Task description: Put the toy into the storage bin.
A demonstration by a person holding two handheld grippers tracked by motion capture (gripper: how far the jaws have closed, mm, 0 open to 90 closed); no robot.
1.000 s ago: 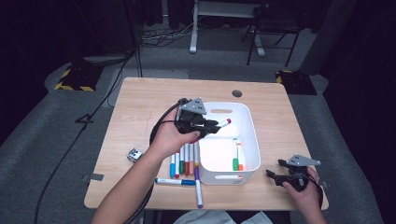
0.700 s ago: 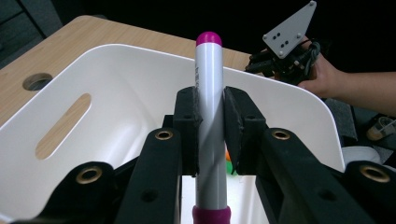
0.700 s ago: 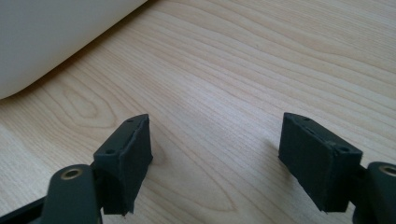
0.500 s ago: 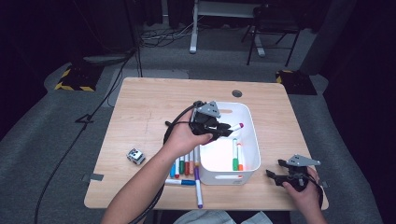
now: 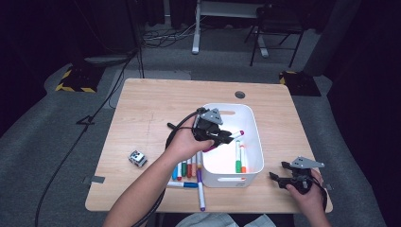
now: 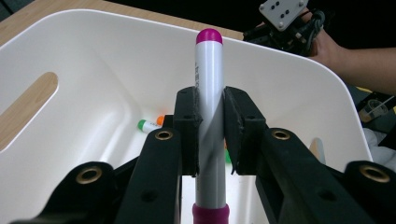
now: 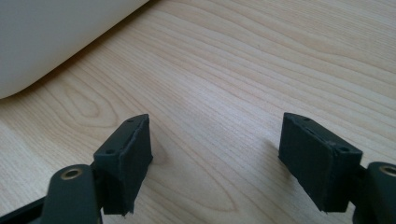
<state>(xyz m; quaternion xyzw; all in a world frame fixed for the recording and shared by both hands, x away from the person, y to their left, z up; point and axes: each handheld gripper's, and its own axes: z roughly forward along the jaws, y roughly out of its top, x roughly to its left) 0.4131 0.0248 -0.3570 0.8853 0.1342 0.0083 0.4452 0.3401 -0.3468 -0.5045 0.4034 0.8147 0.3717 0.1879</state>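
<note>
In the high view, the white bin [image 5: 255,142] stands on the wooden worktop [image 5: 156,109] and serves as the landmark; the left claw [image 5: 226,136] hangs over the bin's left half, pinching a magenta-capped marker [image 5: 235,135] whose cap points toward the bin's middle; a green marker [image 5: 238,158] and an orange marker [image 5: 243,158] lie side by side on the bin's floor, toward its near wall; a row of markers [image 5: 185,168] lies on the worktop just beside the bin's left wall, a purple marker [image 5: 200,187] runs along that wall's near corner, and a blue marker [image 5: 182,184] lies crosswise near it; a small grey cube [image 5: 137,158] sits well to the left of the bin; the right claw [image 5: 279,177] rests low on the worktop just off the bin's near right corner, its jaws spread.

In the left gripper view, the left claw [image 6: 211,135] is clamped on the magenta-capped marker [image 6: 208,84], both pads pressing its white barrel; the marker stands straight up between the jaws, above the inside of the white bin [image 6: 93,56]; the green marker [image 6: 145,125] shows on the bin's floor below, with an orange tip beside it; the right claw's hand [image 6: 327,44] shows beyond the bin's far rim.

In the right gripper view, the right claw [image 7: 215,163] is spread wide with nothing between its pads, above bare worktop [image 7: 261,60]; the white bin's wall [image 7: 51,32] rises at the upper left.
</note>
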